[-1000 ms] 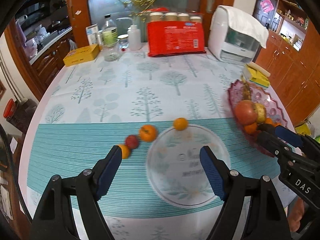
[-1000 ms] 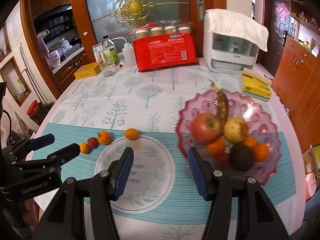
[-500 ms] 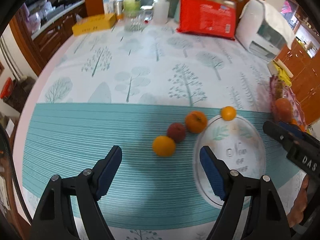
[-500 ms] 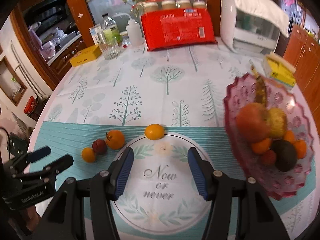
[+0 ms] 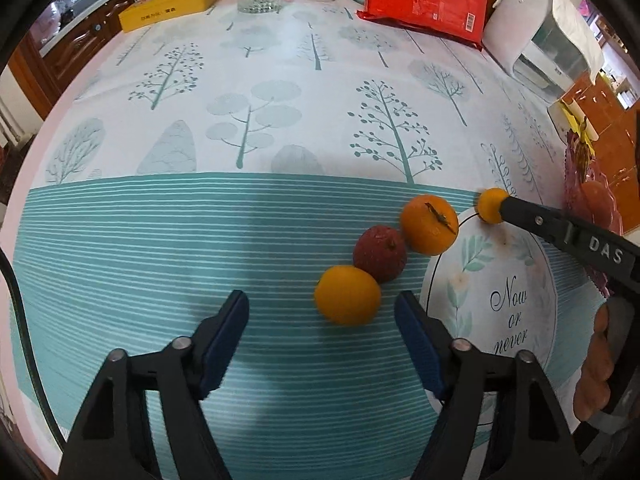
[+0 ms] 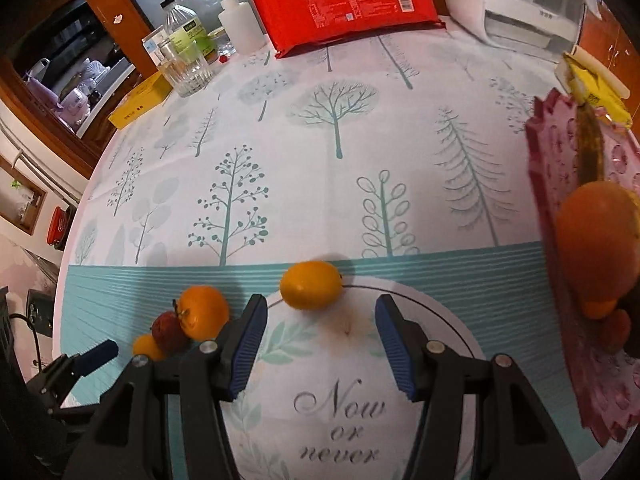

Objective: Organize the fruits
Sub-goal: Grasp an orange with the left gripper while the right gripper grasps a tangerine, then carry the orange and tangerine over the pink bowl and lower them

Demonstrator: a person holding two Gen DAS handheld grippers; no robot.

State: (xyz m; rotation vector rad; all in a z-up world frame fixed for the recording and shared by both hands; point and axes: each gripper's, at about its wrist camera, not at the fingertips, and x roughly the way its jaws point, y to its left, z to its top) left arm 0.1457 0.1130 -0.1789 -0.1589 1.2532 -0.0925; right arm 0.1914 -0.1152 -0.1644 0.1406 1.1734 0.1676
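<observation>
Two claws over the table (image 5: 120,240), both tilted steeply down. Left claw (image 5: 320,320): half open, jaws have just been closing, nothing between the pads; a small orange fruit (image 5: 347,295) lies just ahead of the gap, nearer the right pad, not touched. Right claw (image 6: 318,332): half open, empty, over the near rim of the round "Now or never" print (image 6: 340,412); a small yellow-orange fruit (image 6: 311,285) lies just beyond the fingertips on the print's far rim, apart from both pads

Three fruits in a diagonal row on the striped teal band, left of the print: small orange fruit, then red fruit (image 5: 380,254) touching it, then stemmed orange (image 5: 429,225) touching the red one

Right side of table: pink scalloped tray (image 6: 560,184) with a large orange-red fruit (image 6: 596,236), smaller fruits below it, and a dark banana (image 6: 590,152) behind

Far edge: glass (image 6: 186,70), bottle (image 6: 180,20), yellow box (image 6: 138,100), red packet (image 6: 340,0), white appliance (image 6: 532,4)
</observation>
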